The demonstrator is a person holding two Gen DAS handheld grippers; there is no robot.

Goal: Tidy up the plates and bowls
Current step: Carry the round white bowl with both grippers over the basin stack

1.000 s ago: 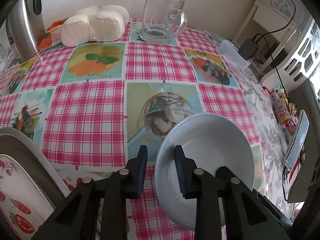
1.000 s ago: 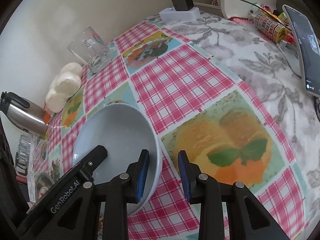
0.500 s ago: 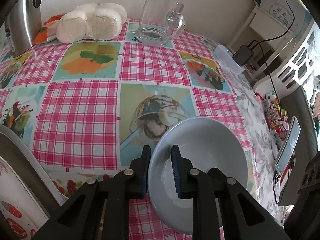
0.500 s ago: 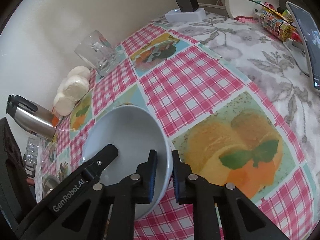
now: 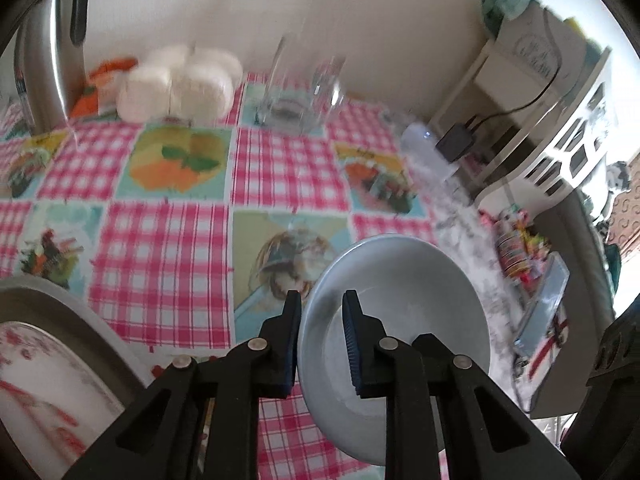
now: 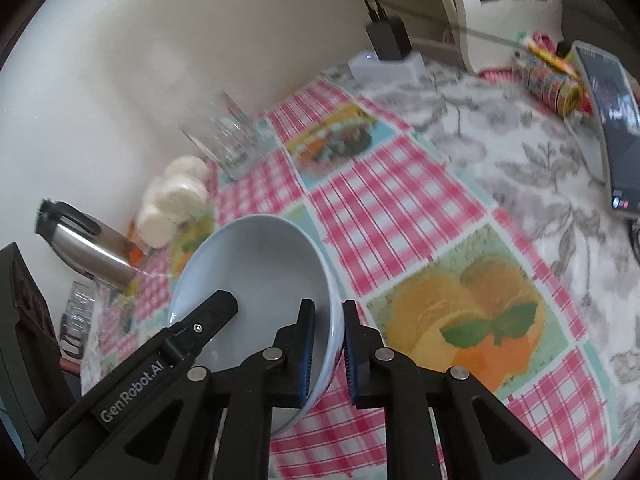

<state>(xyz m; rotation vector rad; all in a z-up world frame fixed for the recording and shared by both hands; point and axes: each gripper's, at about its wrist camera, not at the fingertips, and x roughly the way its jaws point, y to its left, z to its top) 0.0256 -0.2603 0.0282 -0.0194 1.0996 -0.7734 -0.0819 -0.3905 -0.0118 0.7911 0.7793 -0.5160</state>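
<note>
A pale blue-grey bowl hangs tilted above the checked tablecloth, pinched at two spots on its rim. My left gripper is shut on the bowl's left rim, one pad inside and one outside. My right gripper is shut on the right rim of the same bowl. In the right wrist view the left gripper reaches in over the far side of the bowl. A plate with a red flower pattern lies in a grey dish at the lower left of the left wrist view.
A glass mug, white buns and a steel kettle stand along the wall. A phone and a roll of candy lie on the grey flowered cloth. A white power strip sits by the wall.
Both grippers closed onto the bowl's rim from either side and have lifted it off the tablecloth; the table now looks farther away in both views.
</note>
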